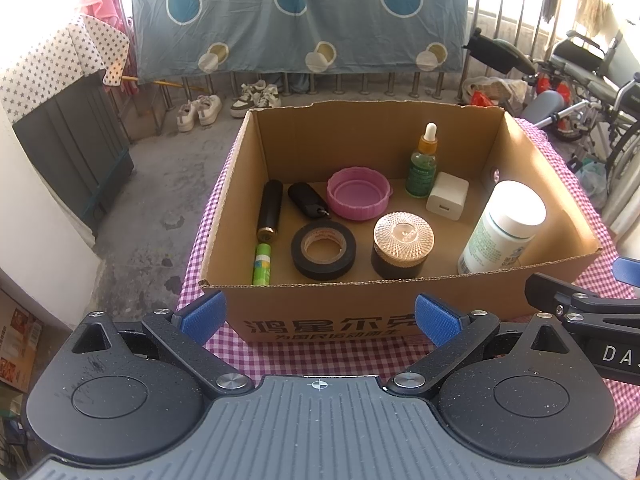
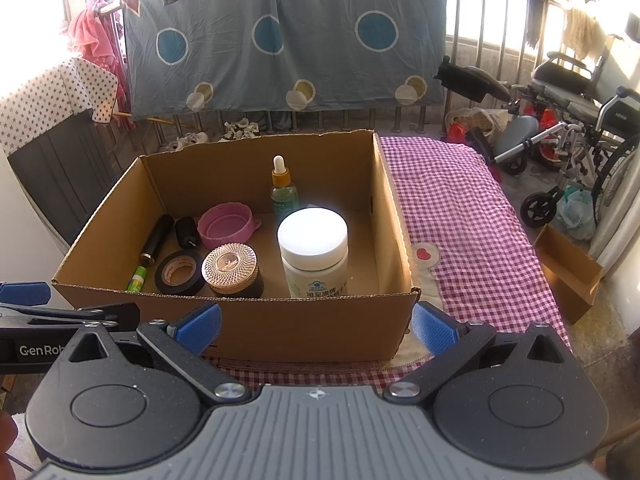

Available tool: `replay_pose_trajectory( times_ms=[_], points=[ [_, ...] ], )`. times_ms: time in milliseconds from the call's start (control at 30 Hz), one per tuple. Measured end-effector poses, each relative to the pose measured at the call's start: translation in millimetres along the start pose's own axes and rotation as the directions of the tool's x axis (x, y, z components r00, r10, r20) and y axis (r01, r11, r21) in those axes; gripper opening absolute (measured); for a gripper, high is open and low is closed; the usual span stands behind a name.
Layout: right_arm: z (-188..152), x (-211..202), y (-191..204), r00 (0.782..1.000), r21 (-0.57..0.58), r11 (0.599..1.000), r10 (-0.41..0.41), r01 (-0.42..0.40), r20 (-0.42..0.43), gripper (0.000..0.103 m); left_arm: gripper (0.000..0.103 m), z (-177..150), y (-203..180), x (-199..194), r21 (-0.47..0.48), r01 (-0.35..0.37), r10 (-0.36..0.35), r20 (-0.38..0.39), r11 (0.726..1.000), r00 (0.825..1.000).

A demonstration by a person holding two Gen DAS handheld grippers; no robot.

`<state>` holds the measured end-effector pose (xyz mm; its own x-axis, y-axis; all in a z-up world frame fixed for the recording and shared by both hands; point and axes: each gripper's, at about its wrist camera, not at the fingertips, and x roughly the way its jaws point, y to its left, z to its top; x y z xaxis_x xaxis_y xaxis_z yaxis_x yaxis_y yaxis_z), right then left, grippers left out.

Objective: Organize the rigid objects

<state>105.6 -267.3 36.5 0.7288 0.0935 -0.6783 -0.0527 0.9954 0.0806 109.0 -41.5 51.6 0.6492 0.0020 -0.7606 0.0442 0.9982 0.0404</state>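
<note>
An open cardboard box (image 1: 400, 304) (image 2: 280, 328) stands on a pink checked cloth. Inside it lie a black tape roll (image 1: 323, 250) (image 2: 180, 273), a jar with a patterned lid (image 1: 403, 245) (image 2: 231, 269), a pink lid (image 1: 358, 193) (image 2: 226, 225), a dropper bottle (image 1: 422, 164) (image 2: 283, 189), a white charger (image 1: 447, 196), a white pill bottle (image 1: 502, 227) (image 2: 314, 252), a black tube (image 1: 269, 210) (image 2: 157, 240), a black fob (image 1: 308, 199) and a green stick (image 1: 262, 264) (image 2: 137, 279). My left gripper (image 1: 320, 318) and right gripper (image 2: 316, 328) are open and empty, in front of the box.
The checked cloth (image 2: 460, 216) covers the table to the right of the box. A small cardboard box (image 2: 568, 272) sits on the floor at right. A wheelchair (image 2: 580, 120) stands by the railing. A hanging blue sheet (image 1: 296, 16) and shoes (image 1: 200, 110) are behind.
</note>
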Motion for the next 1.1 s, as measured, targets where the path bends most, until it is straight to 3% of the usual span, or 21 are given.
replay_pose_trajectory(
  times_ms=[1100],
  points=[
    [-1.0, -3.4, -0.1, 1.0, 0.002, 1.0, -0.004, 0.004, 0.002, 0.103, 0.101, -0.5, 0.4, -0.9, -0.001, 0.001, -0.001, 0.001, 1.0, 1.0]
  ],
)
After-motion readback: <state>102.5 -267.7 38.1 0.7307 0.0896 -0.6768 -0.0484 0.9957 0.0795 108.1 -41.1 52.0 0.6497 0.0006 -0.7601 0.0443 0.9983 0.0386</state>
